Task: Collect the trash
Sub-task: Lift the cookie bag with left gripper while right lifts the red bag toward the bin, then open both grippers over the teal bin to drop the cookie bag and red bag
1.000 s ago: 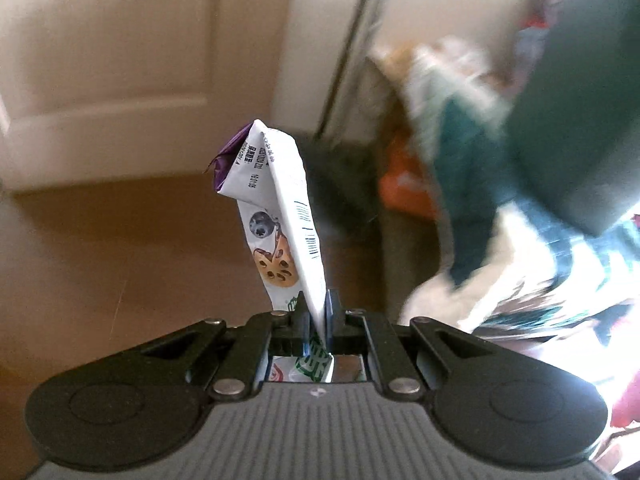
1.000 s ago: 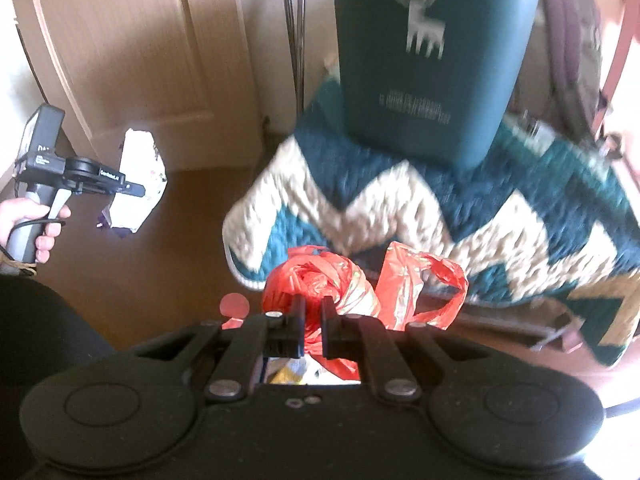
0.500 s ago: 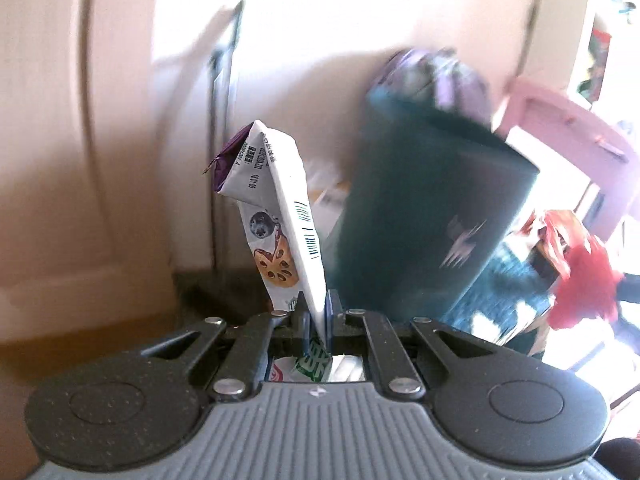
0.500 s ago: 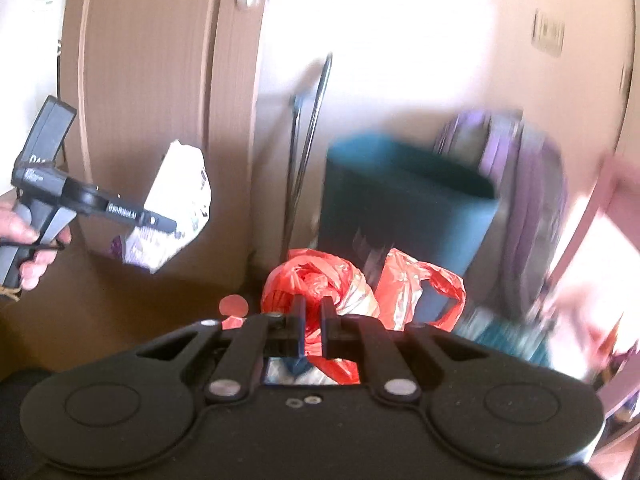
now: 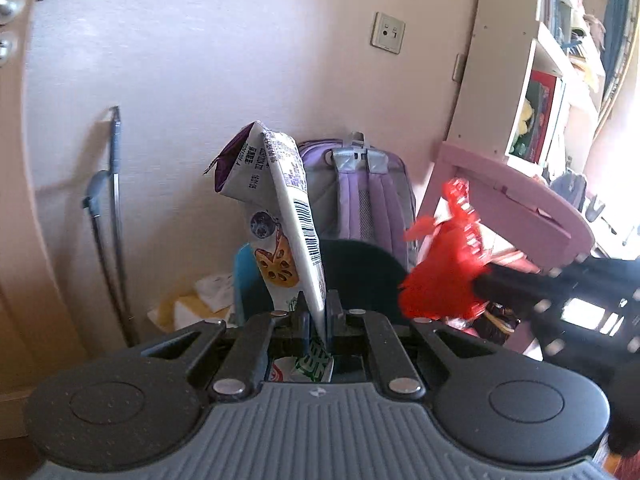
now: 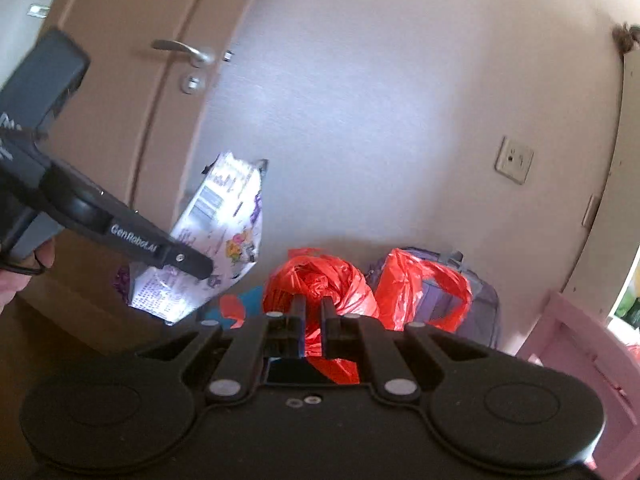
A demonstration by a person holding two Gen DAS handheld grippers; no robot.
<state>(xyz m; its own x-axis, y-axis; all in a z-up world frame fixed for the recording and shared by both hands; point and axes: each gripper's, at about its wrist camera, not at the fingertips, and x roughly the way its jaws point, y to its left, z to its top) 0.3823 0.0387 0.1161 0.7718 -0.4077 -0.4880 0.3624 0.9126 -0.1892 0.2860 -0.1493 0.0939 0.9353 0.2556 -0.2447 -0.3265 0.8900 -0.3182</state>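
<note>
1. Both hands have risen since the earlier frames: the floor and the zigzag blanket have dropped out of view, and we now look at the wall, the door handle [image 6: 188, 53] and the wall socket [image 5: 387, 33].
2. Our left gripper [image 5: 317, 312] has its fingers nearly closed, pinching the lower end of a white snack wrapper [image 5: 280, 220] that stands up toward 12 o'clock, its purple top folded over toward 10 o'clock.
3. Our right gripper [image 6: 313, 320] has its fingers pressed almost together on a red plastic bag [image 6: 320, 280], which bunches just beyond the fingertips and loops out toward 2 o'clock.
4. From the left wrist camera, the red bag shows at 3 o'clock, blurred, on the end of the right gripper.
5. From the right wrist camera, the left gripper and its wrapper sit at 9 o'clock, with a hand [image 6: 20, 276] on its grip.
6. Behind the wrapper we see a purple backpack [image 5: 360, 200] against the wall, and the dark green bin [image 5: 352, 272] directly beyond the left fingers.
7. A pink chair [image 5: 520, 208] stands at 3 o'clock.
</note>
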